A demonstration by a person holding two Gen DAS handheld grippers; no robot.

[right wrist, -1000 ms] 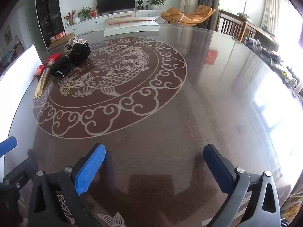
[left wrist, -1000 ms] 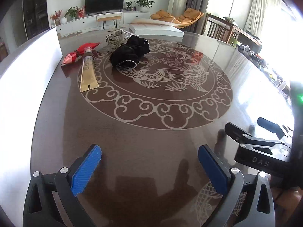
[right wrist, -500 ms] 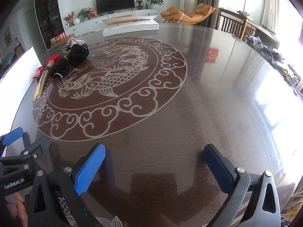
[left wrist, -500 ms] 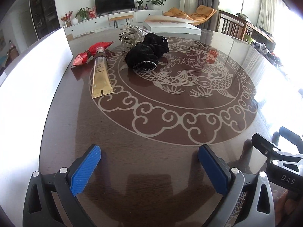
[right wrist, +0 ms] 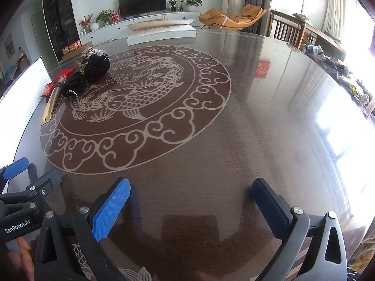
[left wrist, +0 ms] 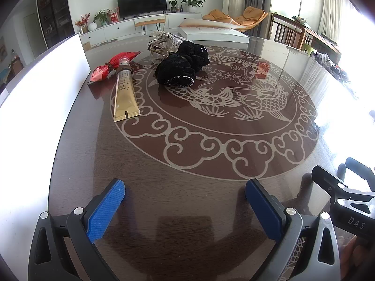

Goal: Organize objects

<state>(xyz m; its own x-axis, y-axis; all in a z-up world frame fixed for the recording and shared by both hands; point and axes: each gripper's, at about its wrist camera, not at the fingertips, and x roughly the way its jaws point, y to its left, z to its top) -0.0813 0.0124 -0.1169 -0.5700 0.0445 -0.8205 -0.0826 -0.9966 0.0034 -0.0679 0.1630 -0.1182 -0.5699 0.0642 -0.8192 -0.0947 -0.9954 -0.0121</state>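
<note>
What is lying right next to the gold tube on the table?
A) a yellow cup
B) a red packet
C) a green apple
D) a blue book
B: the red packet lies beside the cap end of the gold tube on the table, with a black scrunchie a little further off.

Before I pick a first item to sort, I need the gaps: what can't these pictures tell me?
- Gold tube: label print too small in both views.
- Clear silver-topped item: the black scrunchie hides part of it in both views.
- Red packet: the tube overlaps it; right wrist view shows only a sliver.
- White board: overexposed and cut off at the left edge.
</note>
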